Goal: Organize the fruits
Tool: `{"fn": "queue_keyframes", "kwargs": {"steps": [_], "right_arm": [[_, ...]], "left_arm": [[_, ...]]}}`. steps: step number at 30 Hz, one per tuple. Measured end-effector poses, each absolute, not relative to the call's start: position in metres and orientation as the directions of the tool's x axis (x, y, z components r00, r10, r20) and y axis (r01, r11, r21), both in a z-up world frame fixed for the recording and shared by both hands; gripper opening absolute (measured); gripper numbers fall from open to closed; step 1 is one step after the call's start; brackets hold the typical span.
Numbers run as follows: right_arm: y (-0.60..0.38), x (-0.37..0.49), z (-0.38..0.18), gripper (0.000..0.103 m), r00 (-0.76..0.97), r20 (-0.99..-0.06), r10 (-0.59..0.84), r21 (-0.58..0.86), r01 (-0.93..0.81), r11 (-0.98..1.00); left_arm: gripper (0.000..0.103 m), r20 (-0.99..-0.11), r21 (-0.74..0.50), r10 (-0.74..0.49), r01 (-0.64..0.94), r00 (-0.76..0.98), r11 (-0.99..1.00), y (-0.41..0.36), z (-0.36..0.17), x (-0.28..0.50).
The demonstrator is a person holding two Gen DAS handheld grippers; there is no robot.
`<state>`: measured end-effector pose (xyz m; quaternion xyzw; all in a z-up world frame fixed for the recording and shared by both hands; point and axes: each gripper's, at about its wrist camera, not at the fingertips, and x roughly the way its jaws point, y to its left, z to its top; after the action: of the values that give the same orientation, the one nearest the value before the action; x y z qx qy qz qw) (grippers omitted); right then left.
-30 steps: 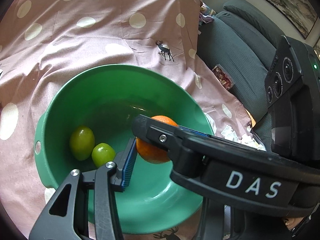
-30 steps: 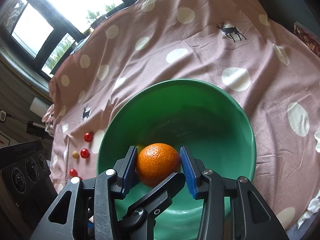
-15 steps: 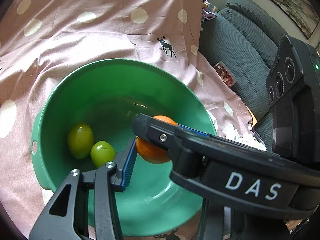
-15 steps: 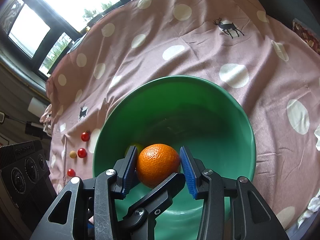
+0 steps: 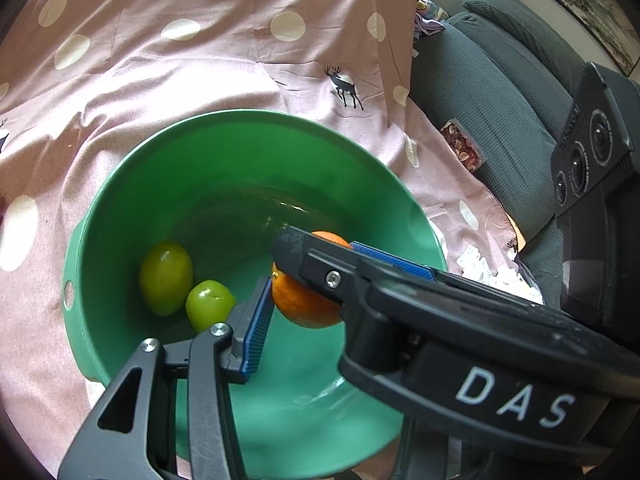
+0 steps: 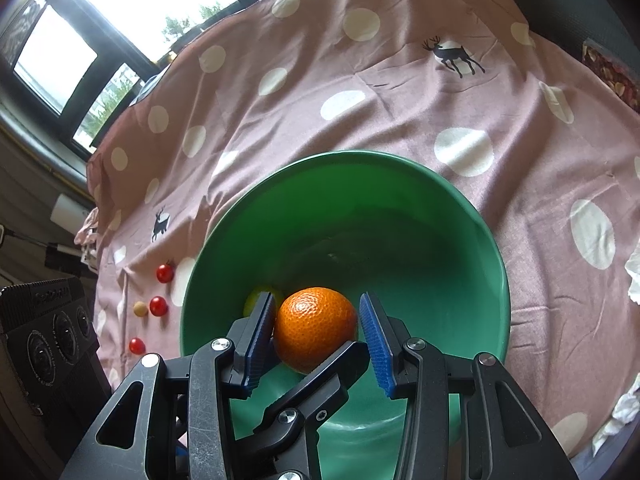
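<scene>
Orange [image 5: 304, 304] is seen in the left wrist view touching the one visible blue pad of the left gripper [image 5: 316, 312]. Its other finger is hidden, so how far its jaws are parted cannot be told, and a green fruit [image 5: 166, 278] lies left of that pad in the green bowl [image 5: 240, 128]. In the right wrist view the orange is clasped between the jaws of the right gripper [image 6: 317, 330], above the bowl, with cherry tomatoes [image 6: 158, 305] left of them on the cloth [image 6: 400, 92].
</scene>
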<state>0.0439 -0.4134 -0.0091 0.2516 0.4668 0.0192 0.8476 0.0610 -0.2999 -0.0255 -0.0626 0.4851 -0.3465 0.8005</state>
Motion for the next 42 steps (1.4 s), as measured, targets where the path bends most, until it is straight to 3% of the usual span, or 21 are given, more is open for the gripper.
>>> {"fn": "queue_keyframes", "kwargs": {"steps": [12,20,27,32,42], "right_arm": [[-0.416,0.040,-0.002,0.047,0.585,-0.779,0.227,0.424,0.223,0.878],[-0.410,0.032,0.014,0.046,0.625,-0.755,0.198,0.410,0.215,0.886],[-0.384,0.026,0.035,0.055,0.669,-0.711,0.218,0.402,0.133,0.906],[-0.347,0.022,0.049,0.066,0.688,-0.659,0.304,0.427,0.009,0.904],[-0.237,0.033,0.032,0.066,0.484,-0.648,0.588,0.533,-0.263,0.804]], "left_arm": [[0.052,-0.714,-0.432,-0.620,0.491,0.325,0.756,-0.287,-0.013,0.052],[0.067,-0.661,-0.438,-0.620,0.455,0.422,0.776,-0.237,0.014,0.033],[0.082,-0.651,-0.364,-0.481,0.314,0.587,0.877,-0.150,0.035,0.008],[0.086,-0.684,-0.325,-0.348,0.160,0.641,0.932,-0.076,0.028,-0.004],[0.084,-0.765,-0.363,-0.286,-0.019,0.577,0.932,0.002,-0.017,-0.018]]}}
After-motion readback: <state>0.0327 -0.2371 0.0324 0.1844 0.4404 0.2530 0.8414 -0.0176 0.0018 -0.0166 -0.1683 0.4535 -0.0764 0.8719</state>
